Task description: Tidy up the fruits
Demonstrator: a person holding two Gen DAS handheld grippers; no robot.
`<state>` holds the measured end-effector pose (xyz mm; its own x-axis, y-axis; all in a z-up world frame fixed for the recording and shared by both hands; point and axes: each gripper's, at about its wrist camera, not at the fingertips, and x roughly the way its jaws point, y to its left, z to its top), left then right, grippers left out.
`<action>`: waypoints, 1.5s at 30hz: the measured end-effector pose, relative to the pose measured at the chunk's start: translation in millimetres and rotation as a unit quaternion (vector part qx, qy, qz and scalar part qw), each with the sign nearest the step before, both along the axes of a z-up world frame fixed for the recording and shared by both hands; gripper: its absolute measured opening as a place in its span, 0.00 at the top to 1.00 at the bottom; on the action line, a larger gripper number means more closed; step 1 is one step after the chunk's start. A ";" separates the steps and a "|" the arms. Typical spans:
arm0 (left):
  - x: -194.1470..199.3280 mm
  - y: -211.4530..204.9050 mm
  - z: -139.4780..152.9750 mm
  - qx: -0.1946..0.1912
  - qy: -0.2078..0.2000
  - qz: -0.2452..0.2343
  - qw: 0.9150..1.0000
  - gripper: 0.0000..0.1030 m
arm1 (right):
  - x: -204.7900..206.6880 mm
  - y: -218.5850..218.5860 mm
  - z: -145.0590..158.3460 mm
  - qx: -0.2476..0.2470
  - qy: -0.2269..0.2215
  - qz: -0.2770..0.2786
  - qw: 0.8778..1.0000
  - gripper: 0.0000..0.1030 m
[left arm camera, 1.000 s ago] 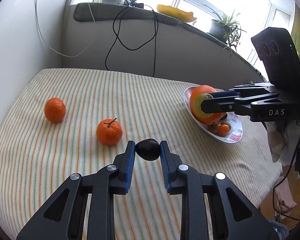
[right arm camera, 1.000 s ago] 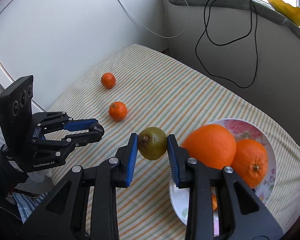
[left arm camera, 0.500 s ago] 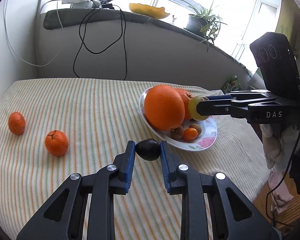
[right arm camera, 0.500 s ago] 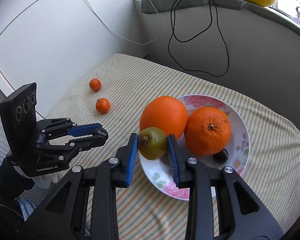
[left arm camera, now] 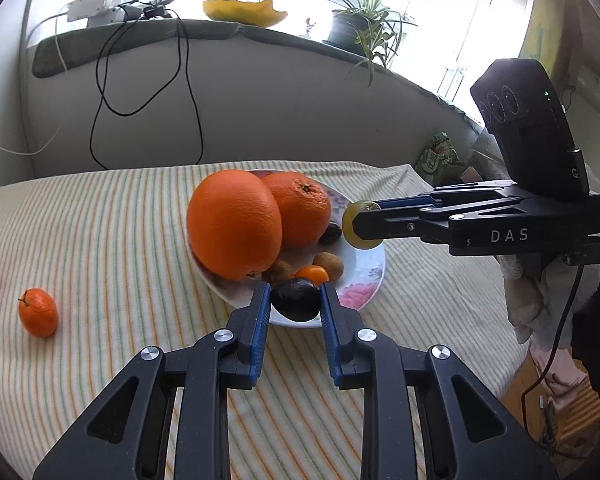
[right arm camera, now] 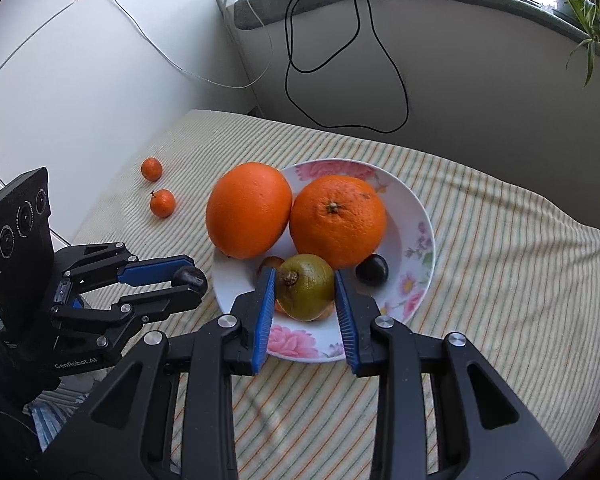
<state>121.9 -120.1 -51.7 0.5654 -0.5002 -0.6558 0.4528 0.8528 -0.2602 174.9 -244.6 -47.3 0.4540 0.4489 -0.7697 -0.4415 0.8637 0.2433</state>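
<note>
My left gripper [left arm camera: 294, 304] is shut on a small dark plum [left arm camera: 295, 298], held over the near rim of a flowered plate [left arm camera: 364, 284]. In the right wrist view that same gripper [right arm camera: 190, 280] shows at the left with the plum [right arm camera: 188, 276]. My right gripper [right arm camera: 305, 286] is shut on a green-brown round fruit [right arm camera: 306, 286] above the plate [right arm camera: 420, 248]; in the left wrist view that fruit [left arm camera: 356, 226] hangs at its tips. The plate holds two big oranges [right arm camera: 249, 210] [right arm camera: 338, 220], a dark plum [right arm camera: 372, 269] and some small fruits. Two tangerines [right arm camera: 163, 203] [right arm camera: 151, 169] lie on the striped cloth.
The striped cloth [left arm camera: 100, 240] covers a table against a white wall, with black cables [right arm camera: 340, 80] hanging from the sill behind. A potted plant [left arm camera: 352, 32] and a yellow dish [left arm camera: 244, 12] stand on the sill. A gloved hand [left arm camera: 540, 304] holds the right gripper.
Both grippers have swung across the cloth towards the plate with their fruits still held. The plate and oranges now sit right before both, and the tangerines have slid to the left.
</note>
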 end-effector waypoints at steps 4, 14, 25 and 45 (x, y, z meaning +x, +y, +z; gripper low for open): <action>2.8 -13.1 -2.0 0.003 0.001 -0.010 1.000 0.77 | 2.3 -7.1 -5.3 -0.004 0.003 -0.008 1.000 0.70; 10.0 -37.7 -6.0 0.023 -0.001 -0.025 0.999 0.77 | 4.2 -20.3 -14.3 -0.007 0.008 -0.016 1.000 0.70; 10.1 -44.2 -7.8 0.043 -0.008 -0.024 0.999 0.77 | 7.4 -17.0 -20.6 -0.011 0.014 -0.016 1.000 0.70; 10.4 -45.7 -7.3 0.049 -0.015 -0.015 0.999 0.69 | 6.9 -14.9 -19.4 -0.016 0.010 -0.016 1.000 0.69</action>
<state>132.3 -165.7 -59.0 0.5720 -0.4507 -0.6853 0.4844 0.8599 -0.1612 181.8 -259.5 -66.7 0.4524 0.4104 -0.7918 -0.4097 0.8842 0.2243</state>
